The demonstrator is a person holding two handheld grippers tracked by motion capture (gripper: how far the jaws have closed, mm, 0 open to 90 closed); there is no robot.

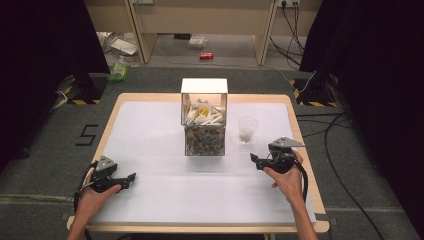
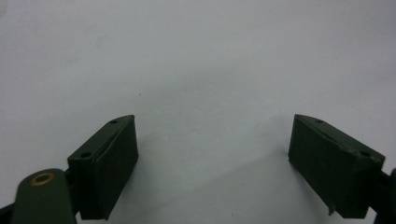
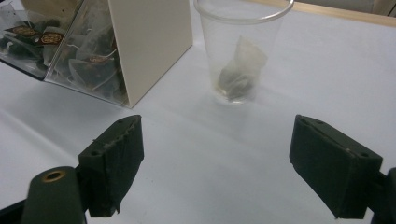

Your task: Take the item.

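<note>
1. The right gripper (image 3: 217,163) is wide open and holds nothing; its two black jaws stand far apart above the bare white table (image 3: 210,186).
2. Straight ahead of these jaws, a little beyond them, stands the clear plastic cup (image 3: 240,51). It is upright, and one tea bag (image 3: 240,70) already lies at its bottom.
3. To the left of the cup in the right gripper view is the tea bag dispenser box (image 3: 149,46), with many bags behind its clear front. In the high view the box (image 1: 204,117) stands at the middle of the table and the cup (image 1: 247,129) is just beside it, on its right.
4. The left gripper (image 2: 212,154) is also wide open and empty, and it looks down on plain table surface.
5. In the high view the right gripper (image 1: 265,160) is near the cup, while the left gripper (image 1: 122,180) is well apart from it, so I judge the right hand is better placed for the cup.
</note>
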